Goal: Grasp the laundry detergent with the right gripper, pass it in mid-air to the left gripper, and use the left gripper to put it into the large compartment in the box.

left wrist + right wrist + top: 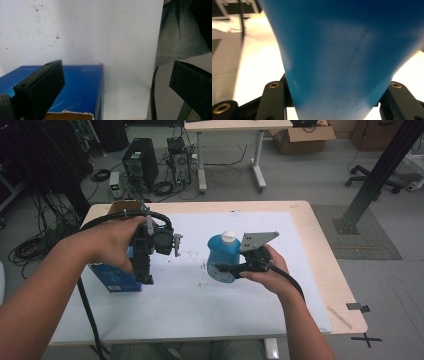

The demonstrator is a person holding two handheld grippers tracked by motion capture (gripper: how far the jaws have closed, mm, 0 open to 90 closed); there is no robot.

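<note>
A blue bottle (221, 259) with a white cap (228, 237) is pinched by the right claw (231, 268), its jaws pressed against the bottle's sides, as is seen close up in the right gripper view (342, 57). The bottle is held upright above the middle of the counter (300, 215), over the white sheet (200, 305). The left claw (112, 85) is spread, nothing being gripped, above a blue box (117, 277) lying near the counter's left edge, beside the left hand (107, 245).
</note>
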